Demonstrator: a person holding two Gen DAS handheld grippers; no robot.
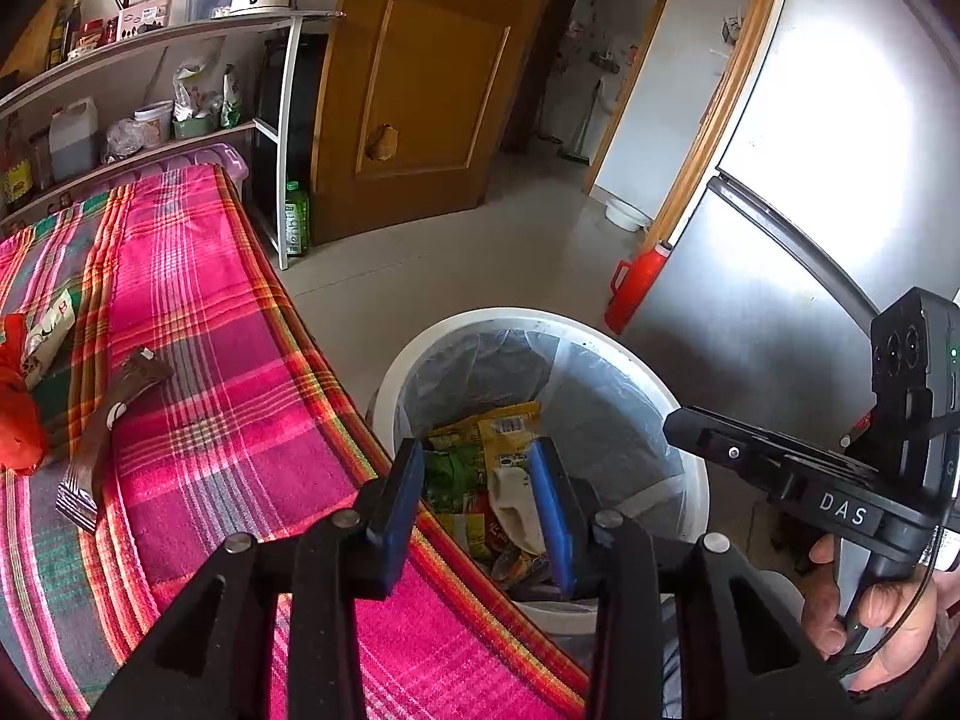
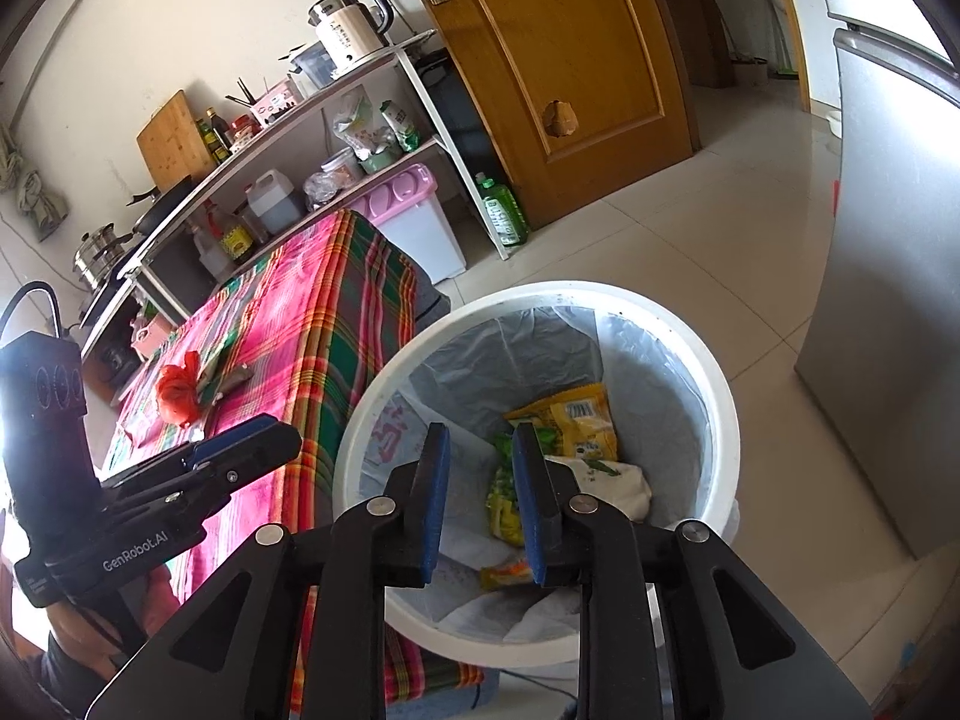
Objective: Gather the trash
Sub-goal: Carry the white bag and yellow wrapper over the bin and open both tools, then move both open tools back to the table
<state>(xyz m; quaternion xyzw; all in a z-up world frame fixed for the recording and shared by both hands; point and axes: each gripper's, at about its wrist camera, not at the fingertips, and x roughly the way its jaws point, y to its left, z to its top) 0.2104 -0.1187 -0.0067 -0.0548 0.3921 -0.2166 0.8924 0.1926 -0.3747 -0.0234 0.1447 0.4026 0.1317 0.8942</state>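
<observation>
A white trash bin (image 1: 456, 324) (image 2: 540, 291) with a clear liner stands on the floor beside the table. In it lie a yellow wrapper (image 1: 510, 426) (image 2: 585, 420), green wrappers (image 1: 450, 474) (image 2: 504, 504) and a white packet (image 1: 510, 492) (image 2: 618, 480). My left gripper (image 1: 477, 456) (image 2: 282, 432) is open over the bin's near rim, nothing between its blue pads. My right gripper (image 2: 480, 438) (image 1: 675, 423) is open above the bin, also empty. On the plaid cloth (image 1: 240, 360) lie a brown wrapper (image 1: 135, 375), a red plastic bag (image 1: 15, 414) (image 2: 177, 393) and a white packet (image 1: 51, 333).
A silver fridge (image 1: 810, 180) stands to the right with a red thermos (image 1: 636, 285) at its foot. Behind are a wooden door (image 1: 432, 90), a shelf rack (image 2: 360, 138) with a kettle and bottles, a pink-lidded bin (image 2: 414, 204) and a green bottle (image 2: 504, 213) on the floor.
</observation>
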